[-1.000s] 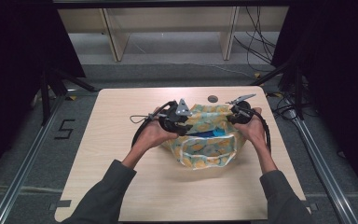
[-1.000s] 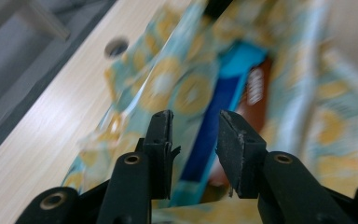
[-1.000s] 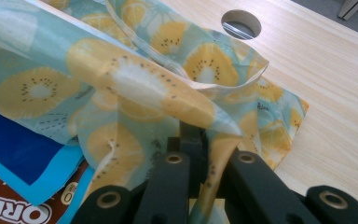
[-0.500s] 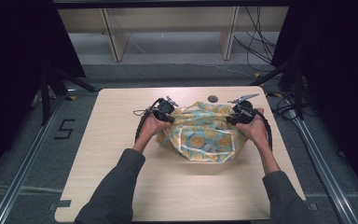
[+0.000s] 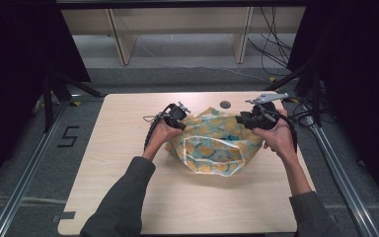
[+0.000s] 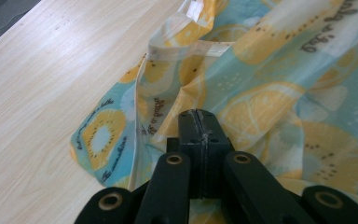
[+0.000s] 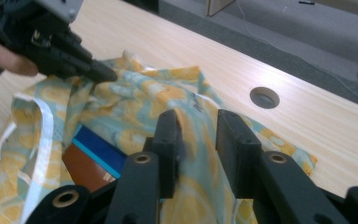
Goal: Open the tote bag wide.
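A fruit-print bag (image 5: 212, 145) is spread at the worktop (image 5: 128, 187) centre. Its 9 o'clock edge is pinched by the left claw (image 6: 198, 122), pressed together. The right claw (image 7: 200, 133), spread, straddles a fold at 3 o'clock.
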`<state>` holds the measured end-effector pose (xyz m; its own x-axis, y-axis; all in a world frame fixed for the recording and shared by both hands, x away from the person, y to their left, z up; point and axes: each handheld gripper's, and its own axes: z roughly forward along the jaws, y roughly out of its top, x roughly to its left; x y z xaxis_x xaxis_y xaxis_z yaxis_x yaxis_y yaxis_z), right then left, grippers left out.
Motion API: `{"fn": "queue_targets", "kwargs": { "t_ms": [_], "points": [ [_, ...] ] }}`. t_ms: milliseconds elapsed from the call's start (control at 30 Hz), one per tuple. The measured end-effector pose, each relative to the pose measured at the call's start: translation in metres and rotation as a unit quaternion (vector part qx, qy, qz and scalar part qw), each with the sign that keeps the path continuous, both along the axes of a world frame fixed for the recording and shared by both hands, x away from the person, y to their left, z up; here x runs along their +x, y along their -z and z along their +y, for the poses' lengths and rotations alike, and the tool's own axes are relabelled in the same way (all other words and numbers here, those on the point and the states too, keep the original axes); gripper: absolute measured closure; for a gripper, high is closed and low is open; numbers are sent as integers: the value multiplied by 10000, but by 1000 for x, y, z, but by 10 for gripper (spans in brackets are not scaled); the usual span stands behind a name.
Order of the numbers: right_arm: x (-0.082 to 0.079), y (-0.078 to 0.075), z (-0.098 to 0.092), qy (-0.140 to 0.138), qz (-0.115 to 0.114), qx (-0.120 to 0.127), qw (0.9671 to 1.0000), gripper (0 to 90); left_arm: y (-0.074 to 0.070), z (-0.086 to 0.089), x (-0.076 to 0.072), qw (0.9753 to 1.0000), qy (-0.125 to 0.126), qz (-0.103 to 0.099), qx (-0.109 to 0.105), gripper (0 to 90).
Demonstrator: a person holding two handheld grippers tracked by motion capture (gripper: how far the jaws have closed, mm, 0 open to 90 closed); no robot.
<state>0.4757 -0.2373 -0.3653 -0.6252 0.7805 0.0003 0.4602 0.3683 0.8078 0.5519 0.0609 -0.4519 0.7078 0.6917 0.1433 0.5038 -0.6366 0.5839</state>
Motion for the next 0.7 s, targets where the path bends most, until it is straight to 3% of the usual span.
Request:
{"fn": "queue_targets", "kwargs": {
  "t_ms": [33,67,133,233,300,333,433,467,500,533,567,633,667,700],
  "points": [
    [0,0,0,0,0,0,10000,695,0,0,0,10000,0,0,0,892],
    [0,-1,-4,160,141,207,9996,696,0,2,1,10000,-30,27,-5,892],
    [-1,-5,-10,242,141,201,9994,703,0,5,2,10000,-60,53,-59,892],
    [-4,-7,-10,184,-58,321,9993,739,-1,5,2,9999,-77,46,-77,892],
    [-8,-8,-7,24,-68,238,9997,779,0,5,2,10000,-62,48,-60,892],
    [-13,-8,0,-204,-73,107,9997,822,-1,5,1,10000,-52,34,-47,892],
    [-18,-7,7,-377,113,35,9992,865,-2,5,1,10000,-45,36,-45,892],
    [-15,0,16,-517,204,-237,9982,885,-2,5,0,10000,-45,25,-52,892],
    [-15,0,16,-517,204,-237,9982,885,-2,5,0,10000,-45,25,-52,892],
    [-8,9,20,-474,445,-541,9964,891,-2,6,0,10000,-28,36,-69,892],
    [-2,17,21,-280,613,-573,9961,892,-3,6,-2,10000,-19,-6,-63,892],
    [7,21,17,-182,680,-704,9950,893,-3,7,-3,10000,20,-8,-87,892],
    [24,31,8,204,634,-929,9934,898,-4,8,-4,9999,17,-22,-103,891],
    [24,31,8,204,634,-929,9934,898,-4,8,-4,9999,17,-22,-103,891]
  ]
}}
